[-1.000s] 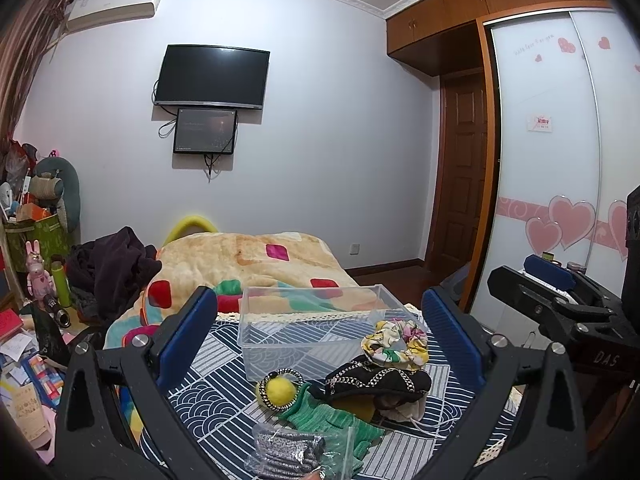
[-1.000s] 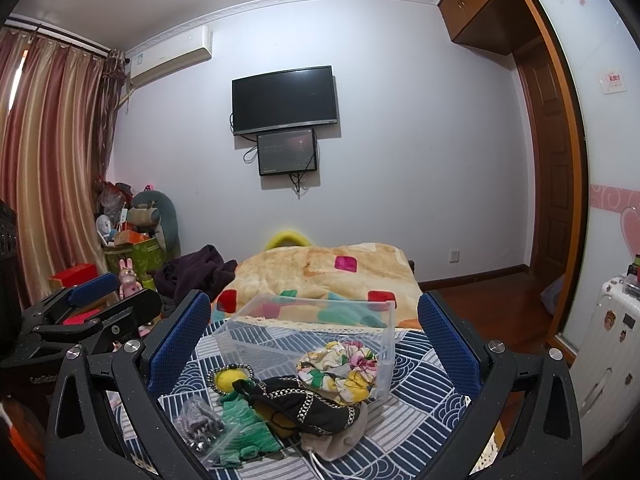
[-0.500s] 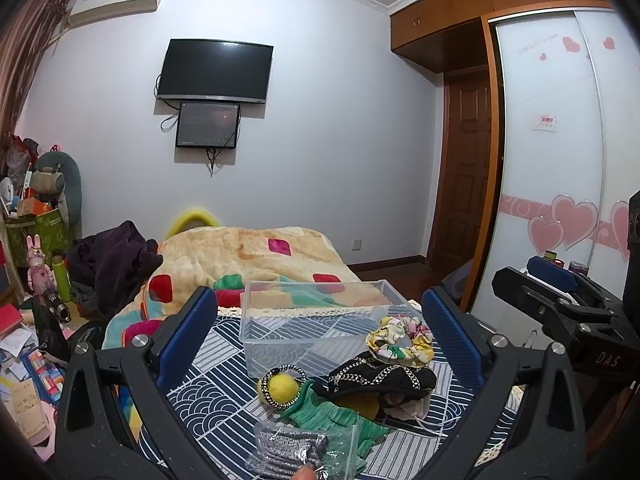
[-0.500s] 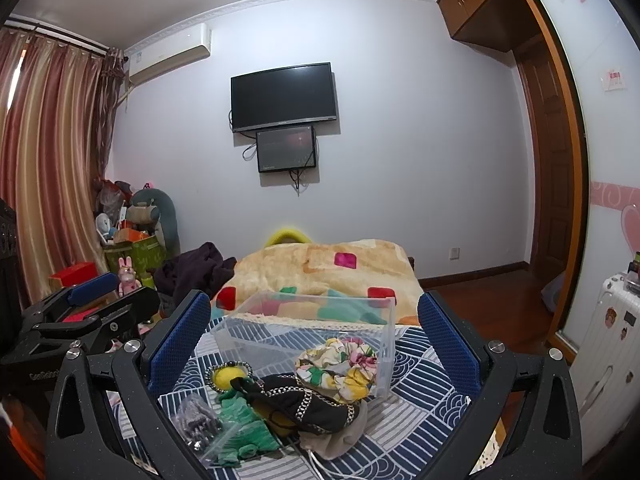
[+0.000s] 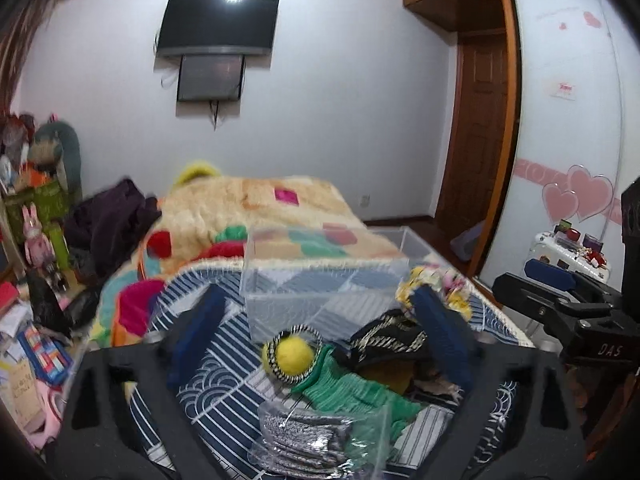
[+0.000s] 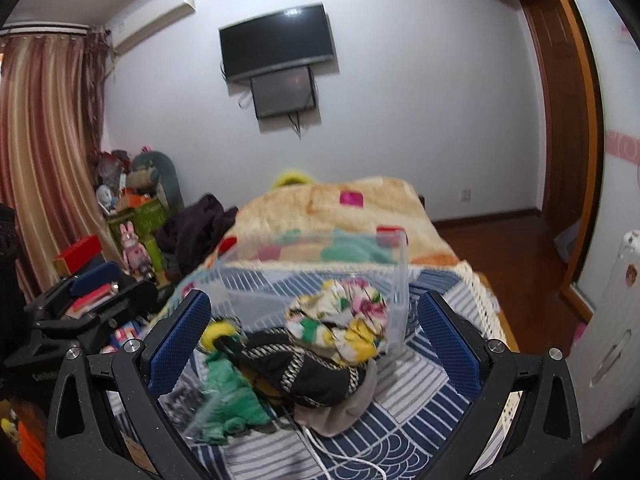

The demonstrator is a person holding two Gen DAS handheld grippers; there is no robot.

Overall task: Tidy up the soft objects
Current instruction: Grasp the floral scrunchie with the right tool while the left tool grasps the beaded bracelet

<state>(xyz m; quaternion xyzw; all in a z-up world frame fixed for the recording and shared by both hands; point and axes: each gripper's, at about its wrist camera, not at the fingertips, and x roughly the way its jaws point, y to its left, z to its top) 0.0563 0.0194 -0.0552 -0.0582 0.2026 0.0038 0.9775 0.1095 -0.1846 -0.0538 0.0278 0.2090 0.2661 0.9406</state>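
Note:
A pile of soft items lies on a blue patterned cloth (image 5: 216, 384) at the foot of the bed: a yellow ball in a striped ring (image 5: 289, 354), a green knit piece (image 5: 352, 394), a black item with gold trim (image 5: 386, 336) (image 6: 304, 364), a floral scrunchie (image 6: 340, 320) and a bagged grey fabric (image 5: 308, 440). A clear plastic box (image 5: 320, 280) (image 6: 320, 268) stands just behind them. My left gripper (image 5: 320, 332) is open and empty above the pile. My right gripper (image 6: 316, 340) is open and empty, close over the scrunchie and black item.
A bed with a patchwork blanket (image 5: 256, 208) stretches behind the box. Clutter and toys (image 5: 36, 240) crowd the left side. A white suitcase (image 6: 612, 344) stands at the right, near the wardrobe and door. A white cable (image 6: 340, 456) trails off the cloth.
Both grippers have moved forward and down toward the pile, which now looks larger. The right gripper has tilted. Both stay open and empty.

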